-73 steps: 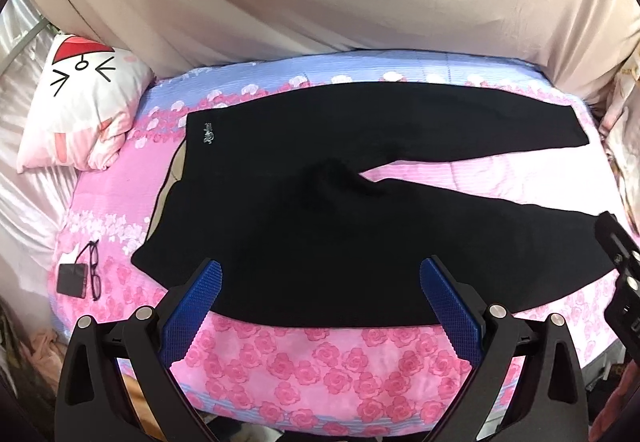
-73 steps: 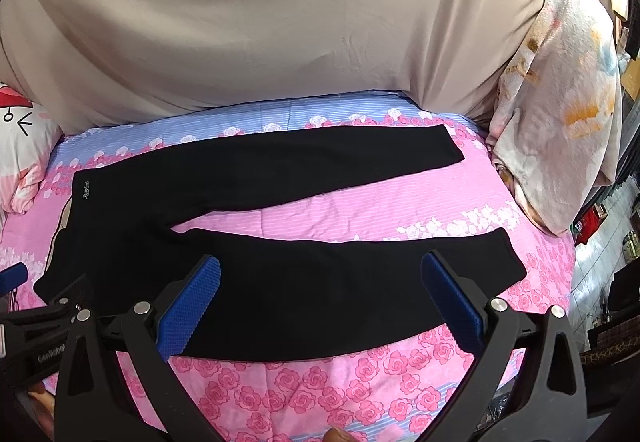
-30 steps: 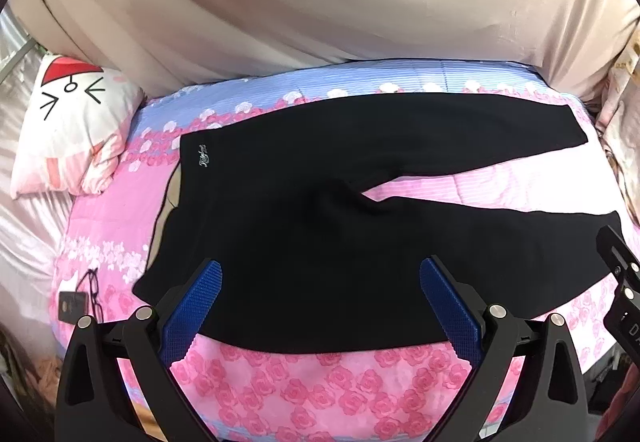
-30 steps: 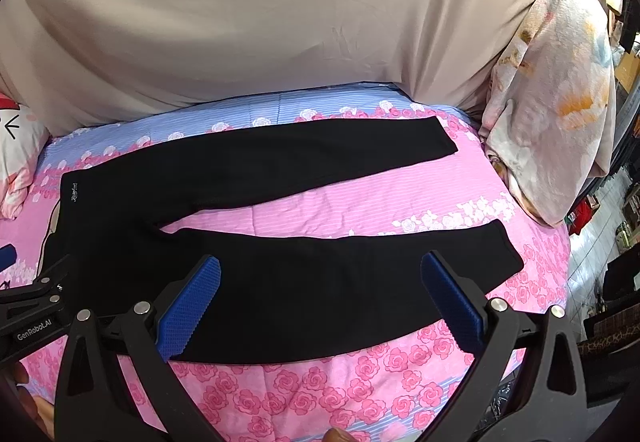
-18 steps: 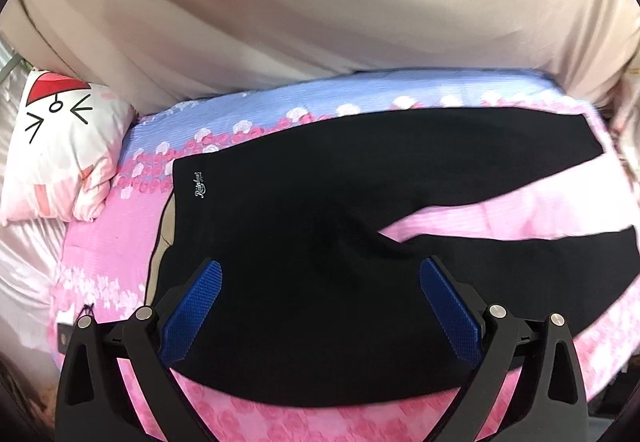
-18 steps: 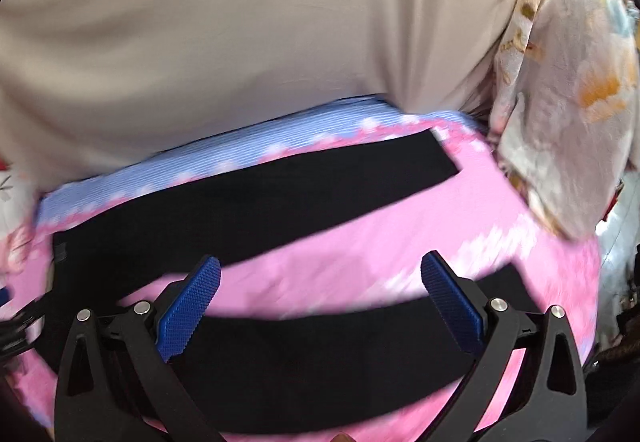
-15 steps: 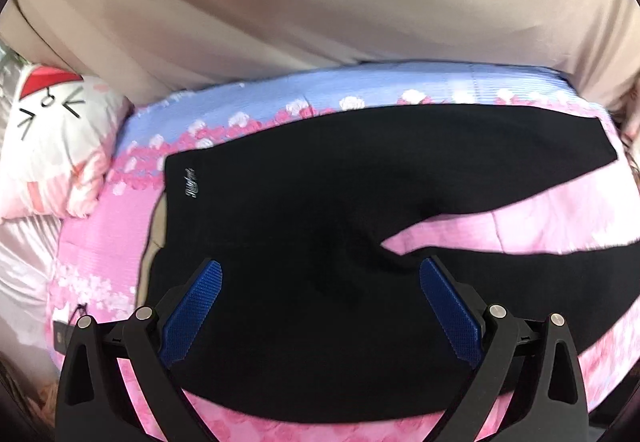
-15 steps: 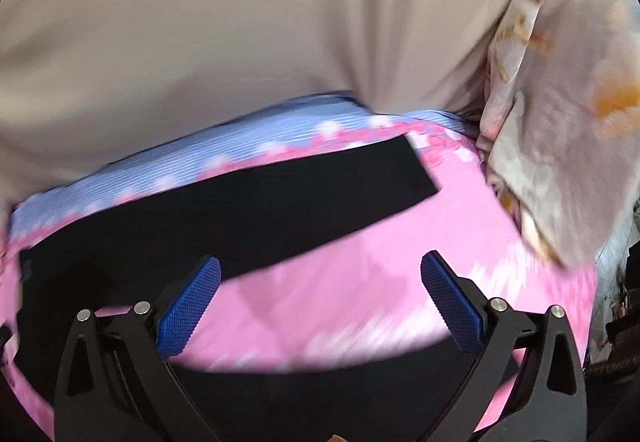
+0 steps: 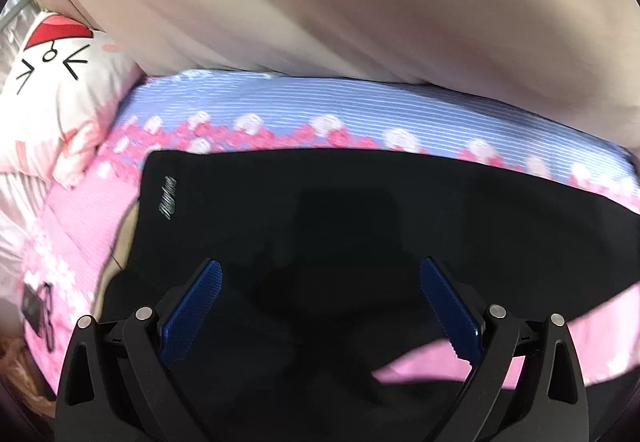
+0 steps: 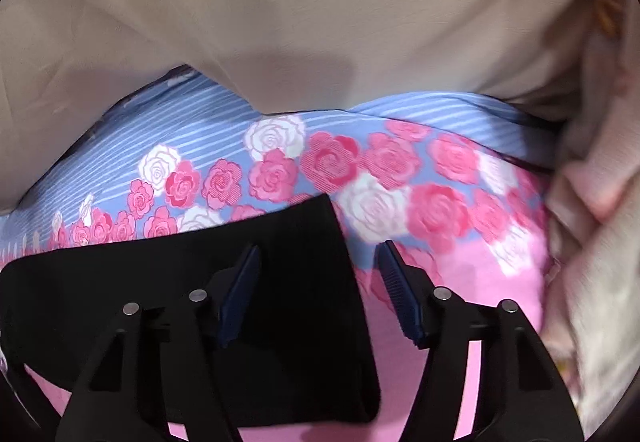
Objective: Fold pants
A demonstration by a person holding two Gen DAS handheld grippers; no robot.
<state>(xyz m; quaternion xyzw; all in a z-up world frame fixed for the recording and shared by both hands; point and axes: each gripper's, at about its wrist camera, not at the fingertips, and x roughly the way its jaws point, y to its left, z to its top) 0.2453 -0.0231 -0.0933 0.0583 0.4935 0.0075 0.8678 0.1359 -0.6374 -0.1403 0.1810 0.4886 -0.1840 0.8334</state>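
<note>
A pink and blue rose-print bedsheet covers a bed, with black stretch-fabric pants spread flat on it. A white cartoon-face pillow lies beside the waistband. The left gripper hovers over the seat of the pants, blue pads spread wide, grasping nothing. The right gripper hangs over the far leg's cuff, its jaws having just been closing, half apart; the cuff edge lies between them, unpinched

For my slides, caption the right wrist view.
Right gripper, jaws just closing, straddles the pants cuff edge on the rose sheet.
</note>
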